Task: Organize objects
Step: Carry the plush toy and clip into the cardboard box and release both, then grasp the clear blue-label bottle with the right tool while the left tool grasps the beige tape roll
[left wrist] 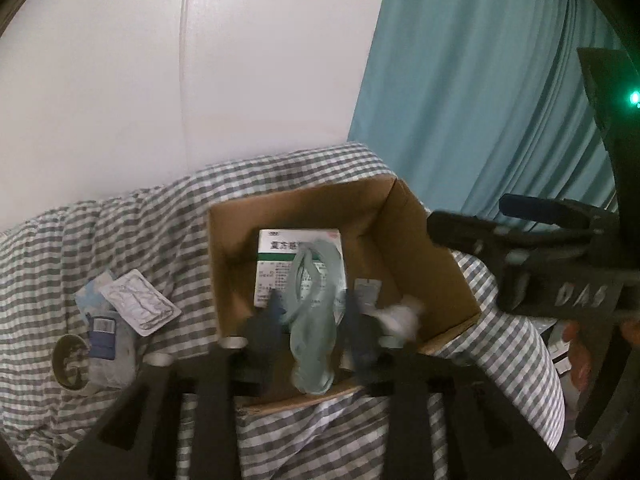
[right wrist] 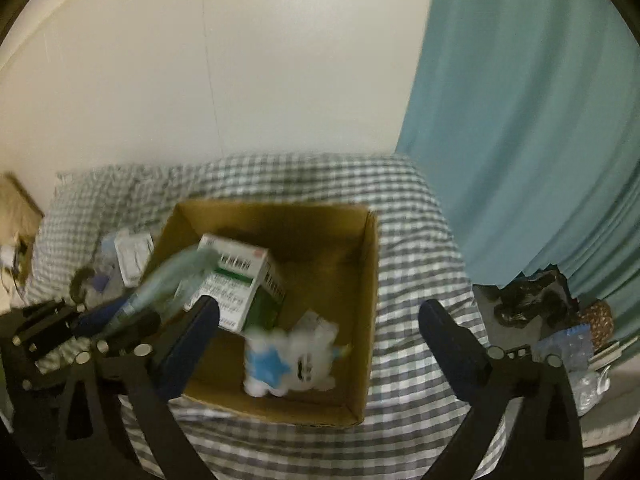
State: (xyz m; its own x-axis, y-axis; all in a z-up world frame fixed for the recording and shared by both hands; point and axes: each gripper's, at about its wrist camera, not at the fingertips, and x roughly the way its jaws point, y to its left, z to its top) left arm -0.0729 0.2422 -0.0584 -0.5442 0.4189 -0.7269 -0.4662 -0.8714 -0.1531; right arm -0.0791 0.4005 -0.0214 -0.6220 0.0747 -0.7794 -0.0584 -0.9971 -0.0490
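Right wrist: medicine carton (right wrist: pixel 240 280), plush toy (right wrist: pixel 296 354) crowd box (right wrist: pixel 370 280)

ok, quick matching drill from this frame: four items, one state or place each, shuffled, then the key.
Items:
1. glove
2. medicine box
3. blister pack
4. right claw

States:
A. on the checked cloth, left of the carton
B. open, nothing in it
C. pinched in the left claw
D. lying inside the carton

Pairs: 1-C, 2-D, 3-A, 4-B
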